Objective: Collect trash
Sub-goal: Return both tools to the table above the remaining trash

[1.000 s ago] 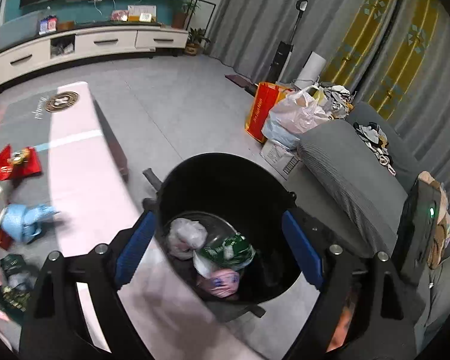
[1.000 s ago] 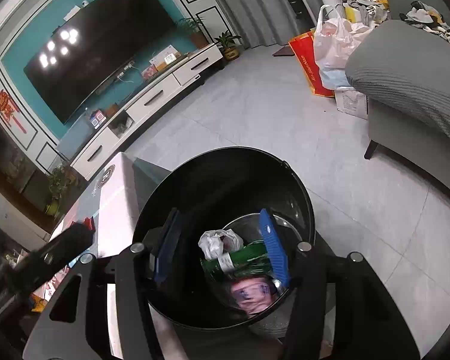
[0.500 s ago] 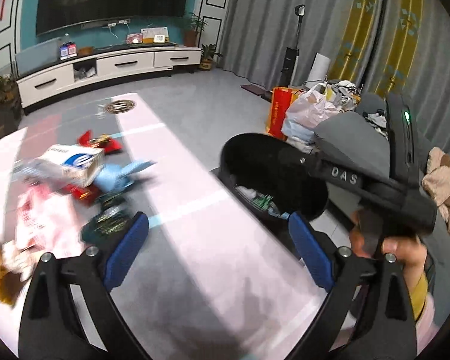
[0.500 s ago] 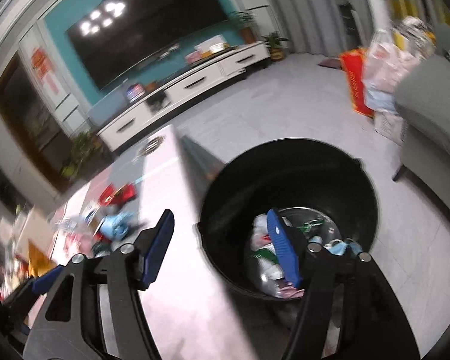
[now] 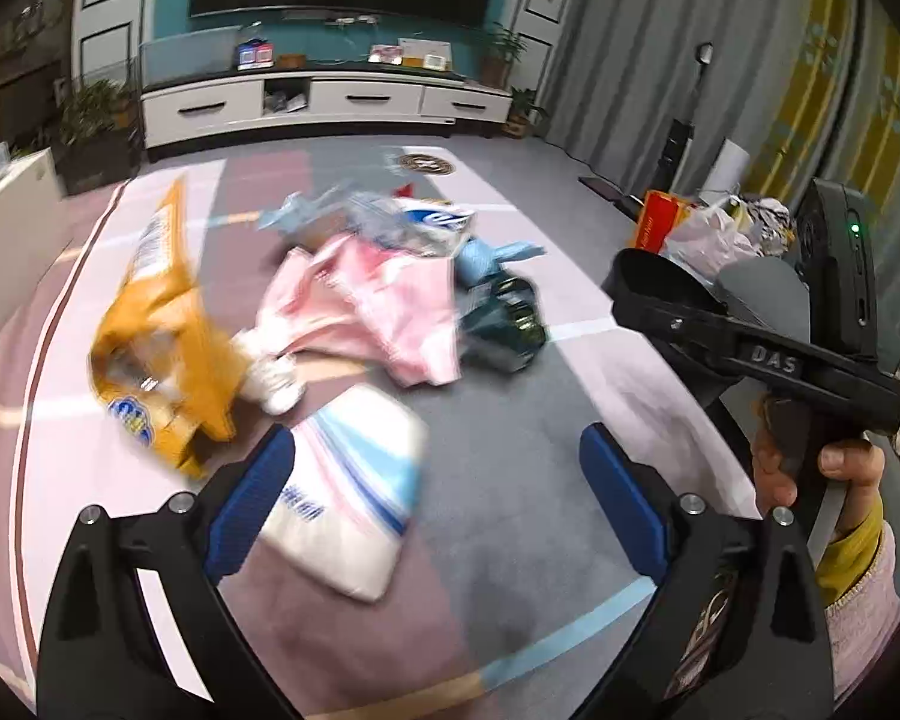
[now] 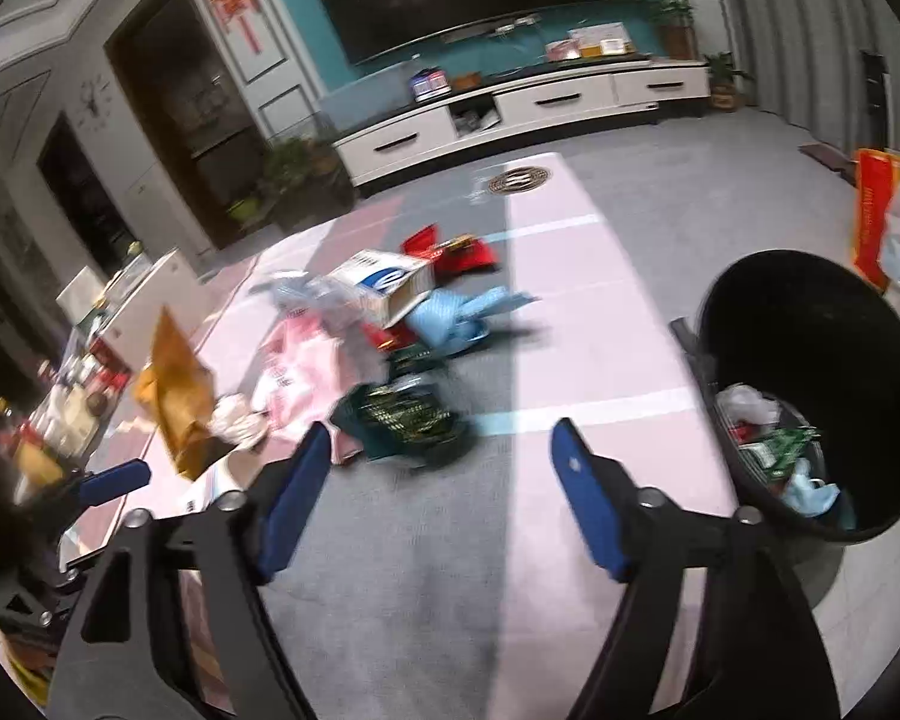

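on the pink-and-grey table top (image 5: 510,480) the trash lies in a loose heap: a yellow bag (image 5: 162,336), a pink wrapper (image 5: 378,306), a dark green packet (image 6: 408,414), a white box (image 6: 384,282). the black bin (image 6: 810,372) beside the table's edge holds scraps. the left gripper (image 5: 438,498) is spread wide over a white-and-blue pack (image 5: 348,492); the right gripper (image 6: 444,498), jaws just opening, holds nothing.

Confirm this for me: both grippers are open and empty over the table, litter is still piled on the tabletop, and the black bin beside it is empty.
Not quite: the black bin is not empty. The right wrist view shows wrappers and bags already inside it. The rest holds: the left gripper and right gripper are open with nothing between their fingers, and litter is piled on the tabletop.
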Demonstrator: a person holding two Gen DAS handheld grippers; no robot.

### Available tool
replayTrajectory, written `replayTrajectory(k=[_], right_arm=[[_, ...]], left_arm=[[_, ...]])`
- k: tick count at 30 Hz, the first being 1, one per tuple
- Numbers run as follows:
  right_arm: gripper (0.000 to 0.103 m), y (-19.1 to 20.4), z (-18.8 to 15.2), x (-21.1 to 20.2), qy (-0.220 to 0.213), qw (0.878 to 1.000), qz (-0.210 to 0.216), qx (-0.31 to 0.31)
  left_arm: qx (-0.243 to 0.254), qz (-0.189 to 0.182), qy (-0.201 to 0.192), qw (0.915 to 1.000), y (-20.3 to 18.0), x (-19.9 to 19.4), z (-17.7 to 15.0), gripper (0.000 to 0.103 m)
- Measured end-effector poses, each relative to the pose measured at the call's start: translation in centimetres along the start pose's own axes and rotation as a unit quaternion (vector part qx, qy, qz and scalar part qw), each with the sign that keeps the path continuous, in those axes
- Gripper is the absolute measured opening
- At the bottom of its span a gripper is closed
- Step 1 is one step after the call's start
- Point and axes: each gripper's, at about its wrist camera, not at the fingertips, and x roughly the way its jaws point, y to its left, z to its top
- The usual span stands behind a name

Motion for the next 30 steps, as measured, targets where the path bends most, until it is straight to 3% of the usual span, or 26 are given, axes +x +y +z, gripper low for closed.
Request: replayTrajectory(k=[10,19,25,30], right_arm=[[0.077,1.5,-0.2,2.5,0.021,1.000,-0.002,-0.011],[0.077,2.6,0.2,4.8,0.038,0.999,0.005,-0.009],[0.077,2.3,0.5,5.6,0.043,0.999,0.003,0.003],[0.077,1.9,0.6,6.7,0.051,0.999,-0.010,0.009]], left_arm=[[-0.024,-0.013,0.010,0.9996,4.4,-1.2,-0.9,0.098],[-0.003,0.000,0.042,0.9991,3.9,2.0,-0.9,0.098],[-0.006,-0.013,0.053,0.9985,3.6,4.0,-0.1,0.098],[0.022,-0.014,0.066,0.9975,2.1,5.1,-0.1,0.098]])
